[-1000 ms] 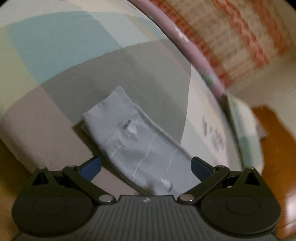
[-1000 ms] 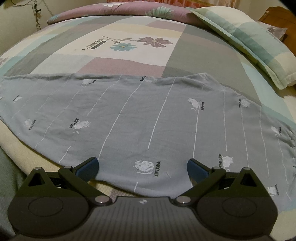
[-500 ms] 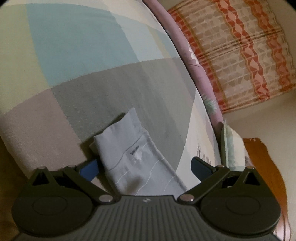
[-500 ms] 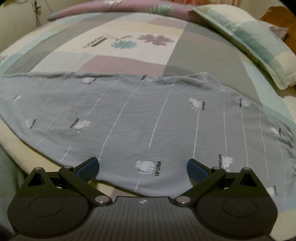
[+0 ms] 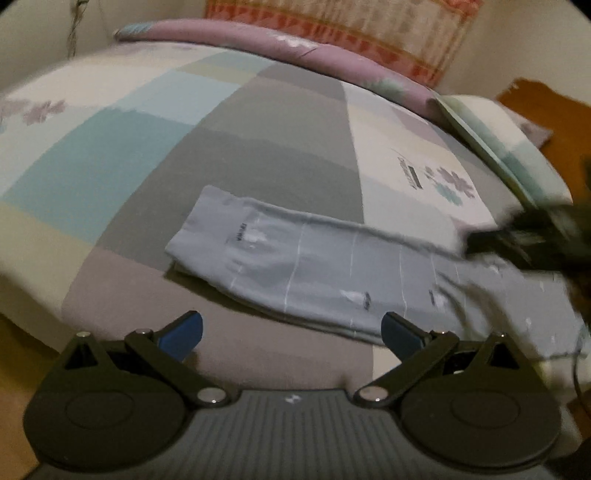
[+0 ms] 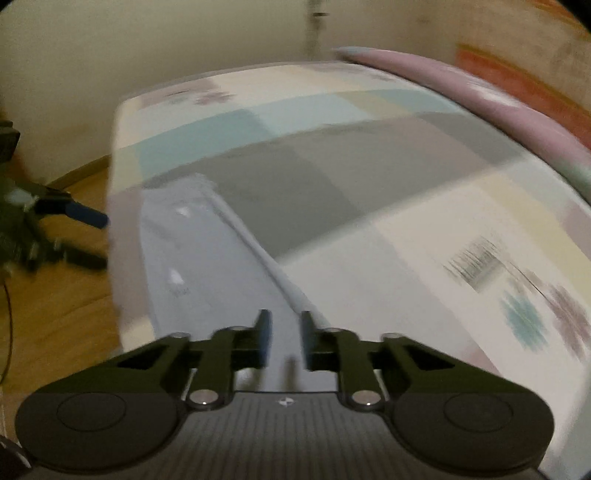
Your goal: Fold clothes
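A grey-blue garment (image 5: 314,266) with thin white stripes and small prints lies stretched out on the patchwork bed sheet (image 5: 258,147). My left gripper (image 5: 291,326) is open at the bed's front edge, just short of the garment, with nothing between its fingers. My right gripper (image 6: 284,325) is over the garment (image 6: 192,258) at its far long edge. Its jaws are closing to a narrow gap with fabric in it, and the pads do not visibly press. In the left wrist view the right gripper (image 5: 524,236) is a dark blur at the right. The left gripper (image 6: 92,238) shows at the bed's corner.
A rolled purple quilt (image 5: 295,48) runs along the bed's far side, and a striped pillow (image 5: 509,147) lies at the right end. Wooden furniture (image 5: 546,99) stands behind the pillow. Wood floor (image 6: 55,314) lies beside the bed, and a patterned curtain (image 5: 351,18) hangs at the back.
My right gripper swung across from the garment's near edge to its far edge, and its jaws went from wide to narrow. The left gripper rolled and drew back; the garment now lies ahead of it.
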Action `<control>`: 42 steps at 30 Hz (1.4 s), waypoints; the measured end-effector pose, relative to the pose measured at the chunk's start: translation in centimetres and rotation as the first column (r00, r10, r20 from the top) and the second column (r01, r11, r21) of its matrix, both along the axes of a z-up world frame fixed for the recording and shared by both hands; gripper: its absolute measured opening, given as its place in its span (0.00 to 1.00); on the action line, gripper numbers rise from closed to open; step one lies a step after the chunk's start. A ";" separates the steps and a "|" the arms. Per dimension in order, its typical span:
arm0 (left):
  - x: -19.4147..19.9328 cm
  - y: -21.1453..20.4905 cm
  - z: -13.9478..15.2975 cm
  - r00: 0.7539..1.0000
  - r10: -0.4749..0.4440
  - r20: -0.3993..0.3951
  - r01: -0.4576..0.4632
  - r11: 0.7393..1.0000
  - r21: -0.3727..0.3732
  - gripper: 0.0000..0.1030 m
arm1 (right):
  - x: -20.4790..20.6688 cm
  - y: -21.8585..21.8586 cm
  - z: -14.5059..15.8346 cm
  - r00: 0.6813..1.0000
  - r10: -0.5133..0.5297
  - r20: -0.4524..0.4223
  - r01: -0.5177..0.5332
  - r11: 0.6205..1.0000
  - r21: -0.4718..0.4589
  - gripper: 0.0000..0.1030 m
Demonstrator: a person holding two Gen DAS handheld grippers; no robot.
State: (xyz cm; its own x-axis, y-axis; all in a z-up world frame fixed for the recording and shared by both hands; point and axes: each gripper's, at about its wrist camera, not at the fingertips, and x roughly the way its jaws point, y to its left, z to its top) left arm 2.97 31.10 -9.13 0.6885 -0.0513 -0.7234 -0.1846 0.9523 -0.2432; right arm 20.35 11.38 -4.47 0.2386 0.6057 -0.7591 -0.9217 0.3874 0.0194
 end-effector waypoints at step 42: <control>-2.7 4.4 -2.9 0.995 0.098 0.003 -0.097 0.991 -0.096 0.99 | -2.9 13.7 -2.3 0.952 0.306 -0.020 -0.305 0.951 0.043 0.17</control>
